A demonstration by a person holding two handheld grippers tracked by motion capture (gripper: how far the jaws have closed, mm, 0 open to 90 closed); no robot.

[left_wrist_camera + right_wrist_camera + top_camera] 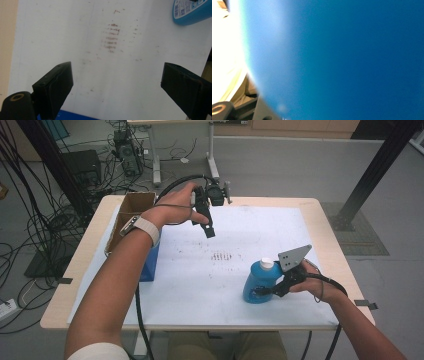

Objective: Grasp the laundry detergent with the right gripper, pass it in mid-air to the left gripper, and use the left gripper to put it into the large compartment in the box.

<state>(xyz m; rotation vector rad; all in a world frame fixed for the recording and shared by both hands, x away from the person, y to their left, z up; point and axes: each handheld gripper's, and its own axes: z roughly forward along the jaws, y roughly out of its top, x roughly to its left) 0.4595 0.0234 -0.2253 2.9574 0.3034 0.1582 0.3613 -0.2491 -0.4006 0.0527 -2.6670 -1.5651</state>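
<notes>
Right hand-held gripper (266, 291) clamped on blue bottle (259, 282), which stands upright on tabletop (210, 285) at its near right, white cap up, long axis vertical. Left hand-held gripper (208, 231) hangs above the far-left middle, jaws wide, nothing between them. Bottle lies to its right and nearer the person; right hand far closer. Cardboard box (131, 210) at the left edge.

Upright blue bottle (258, 283), white cap, front right
</notes>
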